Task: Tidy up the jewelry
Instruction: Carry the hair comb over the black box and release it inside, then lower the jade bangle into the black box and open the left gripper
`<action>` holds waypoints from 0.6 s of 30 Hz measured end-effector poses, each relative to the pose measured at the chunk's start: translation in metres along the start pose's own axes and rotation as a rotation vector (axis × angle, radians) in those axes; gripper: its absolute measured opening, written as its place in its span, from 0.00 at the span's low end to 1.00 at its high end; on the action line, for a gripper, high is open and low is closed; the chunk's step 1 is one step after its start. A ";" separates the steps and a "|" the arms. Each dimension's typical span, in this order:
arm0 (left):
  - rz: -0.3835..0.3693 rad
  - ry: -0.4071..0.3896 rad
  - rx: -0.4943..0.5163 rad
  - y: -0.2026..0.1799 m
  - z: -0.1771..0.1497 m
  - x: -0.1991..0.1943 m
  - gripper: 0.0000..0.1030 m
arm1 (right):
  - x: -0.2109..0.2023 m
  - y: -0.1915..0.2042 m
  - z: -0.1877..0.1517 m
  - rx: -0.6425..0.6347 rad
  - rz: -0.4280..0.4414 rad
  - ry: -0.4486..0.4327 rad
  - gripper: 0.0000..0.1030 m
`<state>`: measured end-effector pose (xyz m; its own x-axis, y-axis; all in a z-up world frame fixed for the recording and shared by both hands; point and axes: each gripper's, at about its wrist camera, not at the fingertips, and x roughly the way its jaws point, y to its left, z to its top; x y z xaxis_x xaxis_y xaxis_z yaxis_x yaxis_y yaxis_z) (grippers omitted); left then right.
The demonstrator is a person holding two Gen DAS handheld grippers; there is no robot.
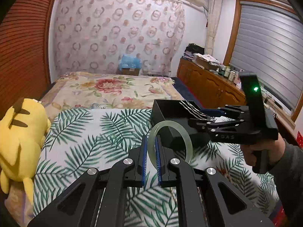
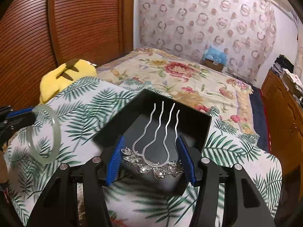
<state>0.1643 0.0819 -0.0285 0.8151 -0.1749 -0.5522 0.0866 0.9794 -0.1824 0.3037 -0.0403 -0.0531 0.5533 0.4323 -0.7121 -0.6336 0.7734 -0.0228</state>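
We're pinching the pale green bangle [image 1: 169, 141] in the left hand-held gripper [image 1: 151, 151], blue pads clamped tight on its rim, ring standing upright in the air over the palm-leaf cloth [image 1: 90, 136]. In the right wrist view the bangle [image 2: 45, 135] is hanging at the far left, well apart from the box.

Right hand-held gripper [image 2: 151, 158] is gripping the silver hair comb [image 2: 158, 143] by its ornate base, pads against both ends, four wavy prongs pointing out over the black box [image 2: 197, 124]. Box is lying open on the leaf cloth, on the bed [image 1: 113, 89]. In the left view the right hand-held gripper [image 1: 206, 116] with the comb [image 1: 195, 109] is sitting over the box [image 1: 162, 111], directly beyond the bangle; a hand [image 1: 263, 151] is gripping its handle.

Around: yellow plush toy [image 1: 20, 141] at the cloth's left edge, wooden cabinet [image 1: 208, 87] with clutter to the right, louvred wooden door [image 2: 56, 28] on the left.
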 end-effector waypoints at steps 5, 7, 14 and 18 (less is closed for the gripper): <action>0.011 0.003 0.011 -0.003 0.016 0.015 0.07 | 0.007 -0.011 0.008 0.032 0.025 -0.009 0.66; 0.014 0.003 0.018 -0.006 0.019 0.019 0.07 | 0.003 -0.014 0.008 0.040 0.037 -0.021 0.67; 0.004 0.007 0.035 -0.025 0.037 0.040 0.07 | -0.028 -0.037 -0.015 0.095 0.013 -0.052 0.67; 0.000 0.028 0.041 -0.038 0.044 0.062 0.07 | -0.042 -0.048 -0.033 0.114 -0.002 -0.056 0.67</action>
<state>0.2369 0.0388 -0.0199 0.7989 -0.1774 -0.5747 0.1105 0.9825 -0.1497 0.2928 -0.1105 -0.0457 0.5858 0.4533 -0.6718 -0.5688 0.8204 0.0577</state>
